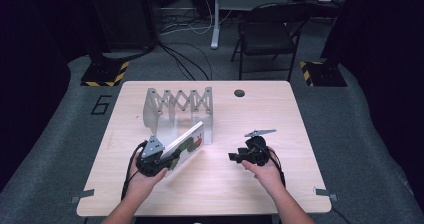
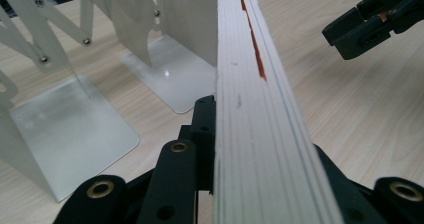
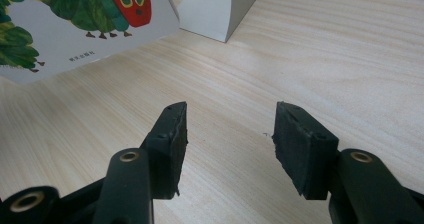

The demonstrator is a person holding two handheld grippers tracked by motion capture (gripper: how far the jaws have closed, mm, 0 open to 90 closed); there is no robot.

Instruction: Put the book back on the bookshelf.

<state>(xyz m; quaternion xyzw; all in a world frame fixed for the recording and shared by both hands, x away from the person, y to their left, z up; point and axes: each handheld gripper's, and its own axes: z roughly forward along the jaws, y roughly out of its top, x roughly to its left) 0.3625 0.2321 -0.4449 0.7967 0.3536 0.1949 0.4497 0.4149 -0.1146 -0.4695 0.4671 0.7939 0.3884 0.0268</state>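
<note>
Picture book (image 1: 187, 145), pinched by the left tool (image 1: 167, 160), tilts near the counter's middle beside the expanding rack (image 1: 179, 104). Right tool (image 3: 229, 134) waits spread. Next: stand it in a slot.

A wooden table (image 1: 215, 184) carries the work. Behind it, a black folding chair (image 1: 267, 34) stands on the grey floor (image 1: 60, 134), cables (image 1: 182, 59) trail across the carpet, and two stand bases with yellow-black stripes (image 1: 105, 74) sit at the table's far corners.
</note>
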